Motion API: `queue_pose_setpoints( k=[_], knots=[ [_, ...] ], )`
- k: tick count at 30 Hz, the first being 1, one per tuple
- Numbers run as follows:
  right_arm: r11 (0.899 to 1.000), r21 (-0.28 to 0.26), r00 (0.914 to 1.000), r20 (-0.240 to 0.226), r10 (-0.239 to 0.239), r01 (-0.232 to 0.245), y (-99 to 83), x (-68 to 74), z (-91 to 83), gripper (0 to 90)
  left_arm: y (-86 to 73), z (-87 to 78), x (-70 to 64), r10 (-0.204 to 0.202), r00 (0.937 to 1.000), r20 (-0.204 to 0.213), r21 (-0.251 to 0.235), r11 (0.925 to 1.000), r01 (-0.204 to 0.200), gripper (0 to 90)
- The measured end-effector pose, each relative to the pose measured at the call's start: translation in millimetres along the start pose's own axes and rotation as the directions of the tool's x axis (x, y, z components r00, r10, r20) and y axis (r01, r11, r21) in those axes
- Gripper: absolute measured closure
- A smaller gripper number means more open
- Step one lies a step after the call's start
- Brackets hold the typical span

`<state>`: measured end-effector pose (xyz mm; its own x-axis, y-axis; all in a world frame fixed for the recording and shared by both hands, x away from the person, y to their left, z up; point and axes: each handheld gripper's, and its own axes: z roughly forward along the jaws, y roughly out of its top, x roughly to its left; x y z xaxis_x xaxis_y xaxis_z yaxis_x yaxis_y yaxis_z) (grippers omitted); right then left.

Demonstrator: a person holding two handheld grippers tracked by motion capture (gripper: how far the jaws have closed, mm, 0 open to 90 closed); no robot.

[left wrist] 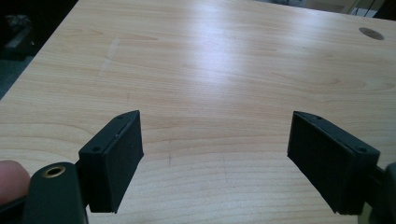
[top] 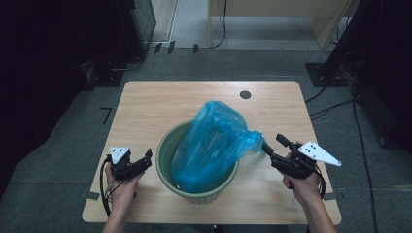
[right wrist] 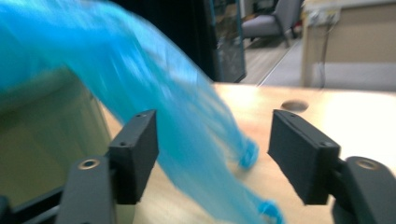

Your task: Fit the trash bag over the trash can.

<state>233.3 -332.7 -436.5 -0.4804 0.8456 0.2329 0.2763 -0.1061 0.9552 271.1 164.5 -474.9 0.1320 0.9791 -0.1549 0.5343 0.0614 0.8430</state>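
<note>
A green round bin (top: 167, 151) stands on the wooden table (top: 145, 107) near its front middle. A blue plastic bag (top: 214, 141) sits in it, bulging up over the rim, with a stretched corner reaching right. My right gripper (top: 273, 143) is at that corner. In the right gripper view the bag (right wrist: 177, 107) passes loosely between its jaws (right wrist: 215, 144), which stand wide apart, and the bin's wall (right wrist: 46, 140) is at the left. My left gripper (top: 145, 160) is just left of the bin, open (left wrist: 215, 149) over bare wood with nothing between its fingers.
A round cable hole (top: 245, 94) lies in the table's far right part. Bare wood stretches behind and to both sides of the bin. Beyond the table are grey floor, dark equipment stands and cables (top: 335, 104).
</note>
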Motion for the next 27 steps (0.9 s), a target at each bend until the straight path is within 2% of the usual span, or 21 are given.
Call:
queue_pose_setpoints(
  k=[4,8,12,13,14,16,17,19,23,27],
  knots=[
    [0.998,0.06,0.9998,-0.019,0.005,-0.003,-18.5,-6.2,11.4,27.4,0.6,-0.3,2.4,-0.004,1.0,-0.006,-0.002,1.0,0.004,17.6],
    [0.996,0.088,1.0,-0.009,0.003,-0.003,-23.3,-0.5,23.1,27.9,2.6,-2.4,5.5,-0.021,0.9998,-0.005,-0.012,0.9997,0.021,17.6],
    [0.994,0.108,0.9995,-0.007,-0.031,0.032,-27.6,7.0,31.5,38.9,4.8,-5.3,6.5,-0.032,0.9995,0.003,-0.019,0.9993,0.032,17.6],
    [0.993,0.11,0.9989,0.006,-0.046,0.045,-28.4,8.7,33.3,44.6,5.7,-6.1,6.6,-0.04,0.9992,0.006,-0.023,0.9989,0.04,17.6],
    [0.992,0.11,0.9975,0.033,-0.063,0.059,-29.0,10.6,35.1,56.3,6.5,-6.9,6.8,-0.042,0.9991,0.01,-0.023,0.9988,0.042,17.6],
    [0.994,0.095,0.9956,0.066,-0.066,0.06,-28.2,12.0,36.4,70.8,9.0,-8.5,5.5,-0.044,0.999,0.011,-0.03,0.9986,0.045,17.6],
    [0.996,0.078,0.9963,0.071,-0.05,0.044,-26.5,12.0,36.7,78.5,10.1,-9.2,5.0,-0.04,0.9991,0.011,-0.029,0.9987,0.041,17.6],
    [0.998,0.05,0.9977,0.062,-0.027,0.024,-23.0,11.9,36.6,84.7,12.5,-10.9,3.1,-0.04,0.9991,0.013,-0.034,0.9986,0.04,17.6],
    [0.999,-0.008,0.997,0.069,-0.035,0.036,-9.6,17.9,35.1,88.3,18.2,-16.5,-0.6,-0.034,0.9993,0.017,-0.053,0.998,0.035,17.6],
    [0.995,-0.075,0.9958,0.071,-0.058,0.063,10.3,28.6,32.0,88.6,27.4,-25.8,-4.4,-0.028,0.9993,0.025,-0.082,0.9962,0.03,17.6]
  ],
)
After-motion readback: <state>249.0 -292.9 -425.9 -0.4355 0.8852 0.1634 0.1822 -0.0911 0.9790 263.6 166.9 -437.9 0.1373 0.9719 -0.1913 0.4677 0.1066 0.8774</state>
